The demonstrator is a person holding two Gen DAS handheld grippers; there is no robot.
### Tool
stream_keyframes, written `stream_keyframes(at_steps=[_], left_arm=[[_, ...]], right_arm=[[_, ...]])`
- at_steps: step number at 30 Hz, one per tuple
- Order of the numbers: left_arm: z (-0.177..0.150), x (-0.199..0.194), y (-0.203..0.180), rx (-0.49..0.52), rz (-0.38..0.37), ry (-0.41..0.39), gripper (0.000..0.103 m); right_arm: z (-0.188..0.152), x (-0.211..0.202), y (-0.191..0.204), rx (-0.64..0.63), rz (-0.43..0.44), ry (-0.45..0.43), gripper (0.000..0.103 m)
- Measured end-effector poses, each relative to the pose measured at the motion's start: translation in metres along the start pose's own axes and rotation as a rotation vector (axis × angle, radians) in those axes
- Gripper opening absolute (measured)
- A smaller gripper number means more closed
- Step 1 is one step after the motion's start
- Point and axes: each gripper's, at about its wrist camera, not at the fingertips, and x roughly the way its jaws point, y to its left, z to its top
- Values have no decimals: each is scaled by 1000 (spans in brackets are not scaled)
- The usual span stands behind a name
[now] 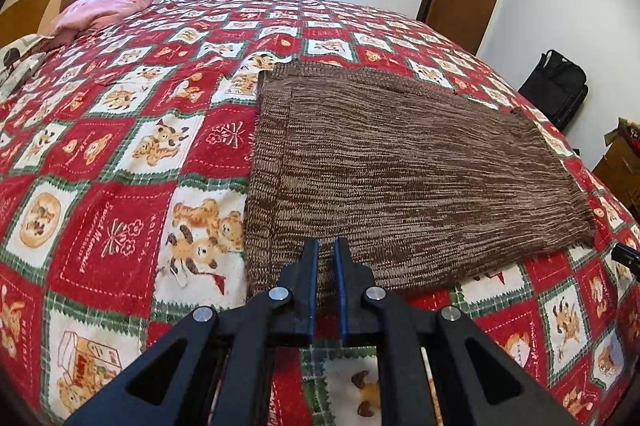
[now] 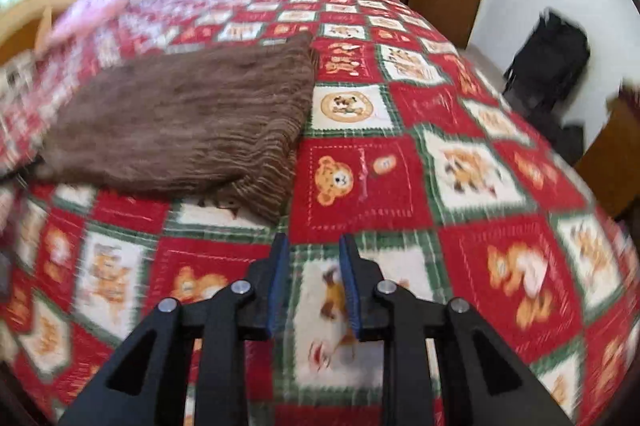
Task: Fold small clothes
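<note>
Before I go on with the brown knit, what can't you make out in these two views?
- Brown knit, left wrist view: its near edge sits behind the left tongs; whether they pinch it is unclear.
- Knit's underside and fold layers: hidden in both.
- Right wrist view: motion blur smears the pink bedding; the frame edge cuts off the knit's left end.

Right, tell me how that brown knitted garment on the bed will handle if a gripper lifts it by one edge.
The brown knitted garment will likely be floppy: it lies flat and follows the bedspread, so a lifted edge should drape and sag. Its coarse ribbed knit probably grips the pads rather than slipping. Folded into layers, its near corner already curls up, so layers may slide apart.
</note>
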Motion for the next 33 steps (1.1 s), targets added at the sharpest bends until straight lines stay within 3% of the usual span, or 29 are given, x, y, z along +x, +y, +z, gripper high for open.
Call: stream_keyframes(at_steps=[5, 7, 9, 10, 11, 12, 14, 16, 20, 25, 27, 30, 32, 33], left_arm=[[1, 5, 3, -33, 1, -5, 8], [2, 6, 6, -55, -12, -1, 8], [2, 6, 7, -51, -17, 3, 8], [2, 6, 6, -39, -17, 4, 8], [2, 6, 6, -31, -17, 5, 8], [2, 6, 5, -23, -16, 7, 8], [4, 7, 5, -7, -14, 14, 8], [6, 8, 5, 17, -5, 18, 8], [6, 10, 5, 67, 14, 17, 8], [7, 1, 12, 60, 39, 25, 8], [9, -9, 18, 61, 72, 15, 8], [14, -22, 28, 49, 122, -39, 8], [18, -31, 40, -22, 113, -79, 8], [19, -32, 45, -57, 96, -87, 8]], right_arm=[[6, 5, 9, 3, 59, -27, 35], [14, 19, 14, -6, 63, -9, 44], [19, 38, 20, -11, 89, 31, 45], [17, 40, 22, -19, 88, 35, 44], [18, 43, 24, -35, 80, 42, 19], [21, 43, 24, -55, 63, 42, 10], [24, 39, 21, -76, 57, 44, 9], [27, 32, 21, -181, -56, 44, 9], [35, 17, 8, -245, -113, 11, 8], [21, 34, 5, -309, -147, 109, 8], [19, 23, -4, -272, -160, 91, 12], [25, -5, -13, -190, -201, -4, 12], [31, -18, -8, -138, -207, -63, 16], [34, -22, -2, -116, -167, -86, 18]])
